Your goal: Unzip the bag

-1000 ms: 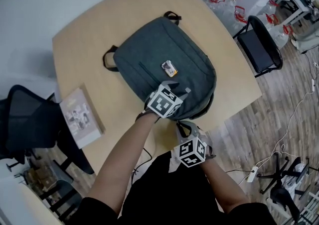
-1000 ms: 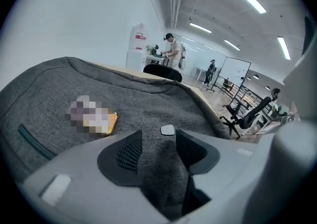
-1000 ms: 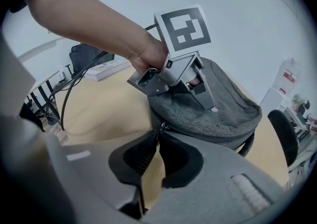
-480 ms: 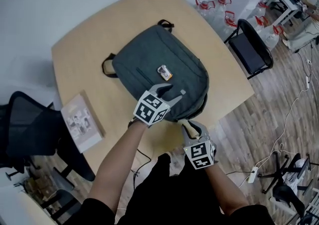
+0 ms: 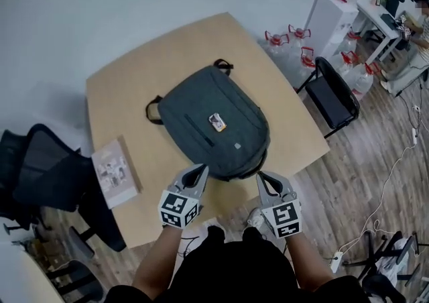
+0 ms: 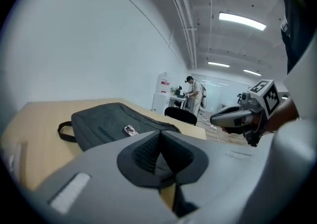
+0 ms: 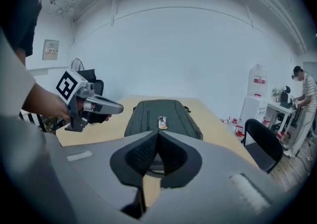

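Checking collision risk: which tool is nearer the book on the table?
Left. The left tool is shut, just right of the book, at the near edge of the backpack. The right tool, also shut, is farther right, beyond the left one.

Pale wooden table (image 5: 127,104) carries a thin grey booklet (image 5: 115,172) at its left edge; black mesh office chair (image 5: 40,171) alongside, black padded chair (image 5: 332,97) right, clear red-capped water jugs (image 5: 298,33) beyond.

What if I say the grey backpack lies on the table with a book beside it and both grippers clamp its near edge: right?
Wrong on the grippers: the two gripper views show the left gripper and right gripper shut on nothing, short of the backpack. The rest is right.
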